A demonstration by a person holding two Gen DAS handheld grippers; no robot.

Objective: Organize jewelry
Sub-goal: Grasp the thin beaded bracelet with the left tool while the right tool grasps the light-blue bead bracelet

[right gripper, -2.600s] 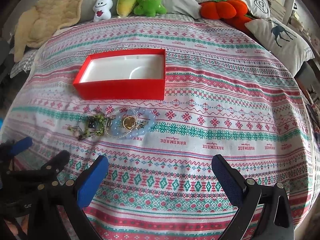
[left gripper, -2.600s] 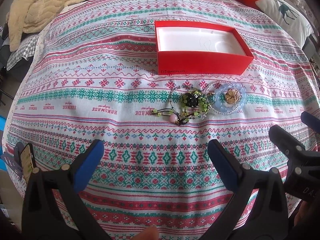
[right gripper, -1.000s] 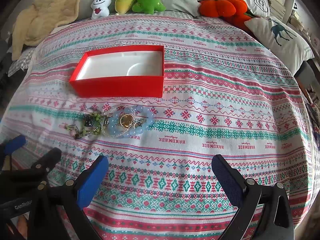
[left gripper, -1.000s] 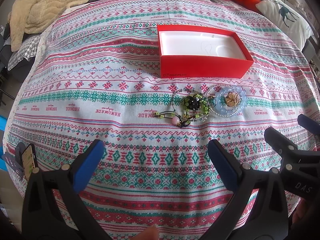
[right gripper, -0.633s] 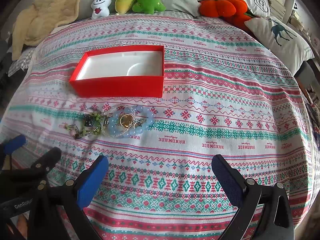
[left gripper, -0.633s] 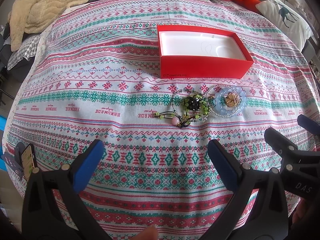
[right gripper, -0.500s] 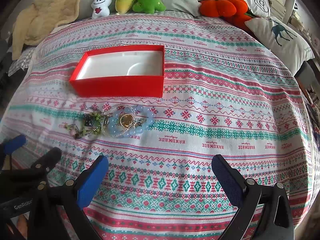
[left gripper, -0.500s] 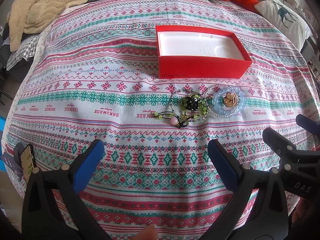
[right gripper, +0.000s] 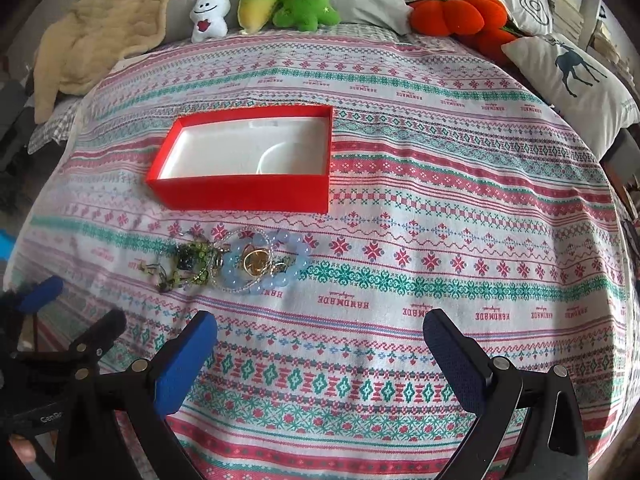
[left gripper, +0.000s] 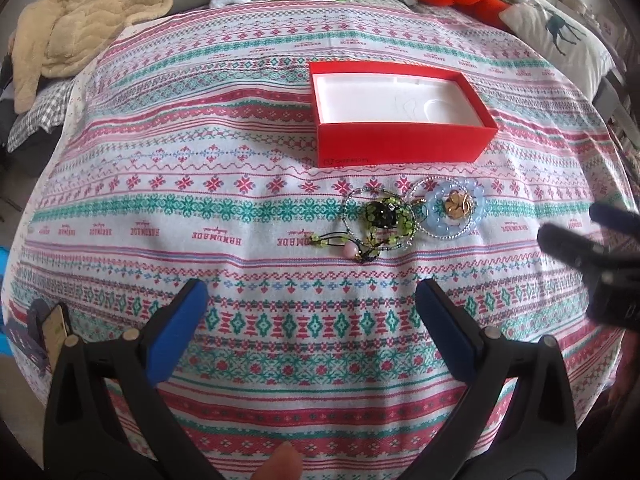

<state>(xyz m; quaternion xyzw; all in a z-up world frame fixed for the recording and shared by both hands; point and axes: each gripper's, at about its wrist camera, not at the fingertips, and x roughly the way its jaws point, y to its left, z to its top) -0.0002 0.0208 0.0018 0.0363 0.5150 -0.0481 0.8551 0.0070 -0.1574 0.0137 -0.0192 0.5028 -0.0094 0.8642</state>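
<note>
Jewelry pile (left gripper: 412,216) lies ahead of both spread tools, touching neither.

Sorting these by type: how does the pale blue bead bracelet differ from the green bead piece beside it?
The blue bracelet is a neat ring of large pale beads around a gold charm; the green piece is a tangle of small beads with loose dark cords. Both lie on the bedspread, touching, outside the red box.

My left gripper (left gripper: 310,306) and right gripper (right gripper: 320,334) are black plastic frames with silver screws and blue pads (left gripper: 176,330); white "GenRo" lettering marks one.
</note>
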